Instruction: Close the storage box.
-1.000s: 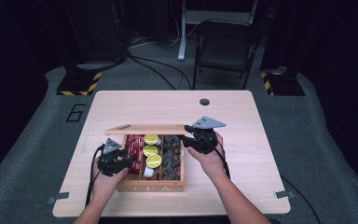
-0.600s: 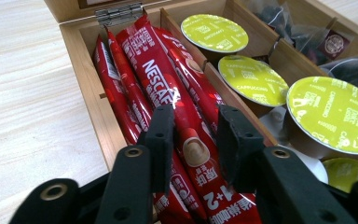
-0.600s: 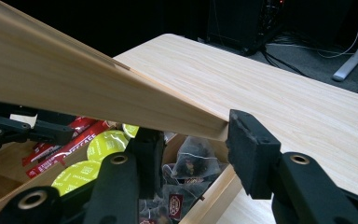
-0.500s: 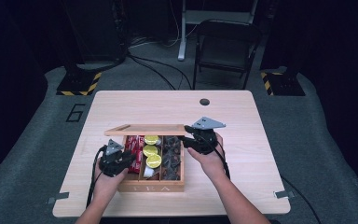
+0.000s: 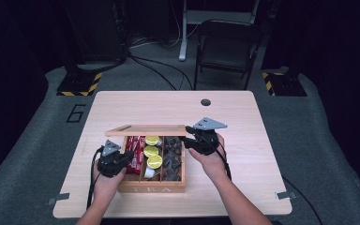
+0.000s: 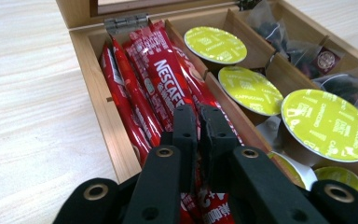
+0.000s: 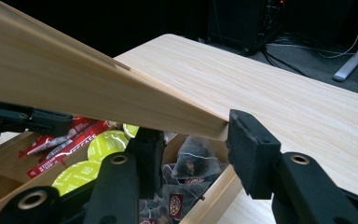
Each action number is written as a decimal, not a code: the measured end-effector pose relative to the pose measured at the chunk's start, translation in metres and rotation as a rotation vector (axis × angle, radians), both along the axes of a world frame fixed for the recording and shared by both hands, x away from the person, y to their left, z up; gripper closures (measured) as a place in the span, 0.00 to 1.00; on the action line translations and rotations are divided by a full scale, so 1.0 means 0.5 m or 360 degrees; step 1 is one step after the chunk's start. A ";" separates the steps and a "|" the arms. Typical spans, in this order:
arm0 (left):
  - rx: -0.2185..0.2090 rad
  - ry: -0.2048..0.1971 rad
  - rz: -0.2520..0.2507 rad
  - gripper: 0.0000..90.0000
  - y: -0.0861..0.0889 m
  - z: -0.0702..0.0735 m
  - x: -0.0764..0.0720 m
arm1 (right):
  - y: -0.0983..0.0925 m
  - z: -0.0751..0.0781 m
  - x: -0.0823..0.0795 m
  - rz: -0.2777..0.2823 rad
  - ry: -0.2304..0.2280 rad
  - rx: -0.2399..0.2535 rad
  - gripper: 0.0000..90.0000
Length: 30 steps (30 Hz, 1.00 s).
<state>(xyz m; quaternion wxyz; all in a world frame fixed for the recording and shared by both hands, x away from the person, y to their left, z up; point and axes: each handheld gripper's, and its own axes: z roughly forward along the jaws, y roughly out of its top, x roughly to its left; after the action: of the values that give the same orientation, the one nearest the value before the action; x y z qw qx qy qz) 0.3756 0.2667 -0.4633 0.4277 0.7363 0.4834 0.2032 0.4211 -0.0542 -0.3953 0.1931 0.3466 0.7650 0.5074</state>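
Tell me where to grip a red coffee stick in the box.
Grip a red stick across its narrow width near the raised end, coming from above. The sticks lie packed lengthwise in the box's end compartment, so only their tops are free. The left gripper is already there, jaws nearly closed.

We see a recording studio or laboratory set up for data collection. A pale wooden table stands alone on grey carpet, walled in by black curtains. Behind it we note a folding chair, loose cables trailing over the floor, and stand bases edged with yellow-and-black hazard tape. A large numeral 6 marked on the carpet identifies the station, and the tabletop has a cable port.
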 end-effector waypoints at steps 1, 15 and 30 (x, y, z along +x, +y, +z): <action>-0.0017 -0.0026 0.0024 0.96 0.001 0.001 -0.001 | 0.000 0.000 0.000 -0.0005 0.0005 0.0011 0.63; -0.0052 -0.0039 0.0014 0.98 0.022 0.026 -0.011 | -0.001 0.000 0.001 0.0001 0.0009 0.0011 0.63; -0.0064 -0.0026 -0.0010 0.98 0.034 0.039 -0.030 | -0.002 -0.001 0.002 0.0010 0.0018 0.0019 0.63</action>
<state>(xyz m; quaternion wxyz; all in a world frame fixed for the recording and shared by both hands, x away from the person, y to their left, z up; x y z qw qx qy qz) 0.3608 0.2838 -0.4439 0.4471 0.7272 0.4817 0.1980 0.4220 -0.0553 -0.3955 0.1851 0.3483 0.7640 0.5106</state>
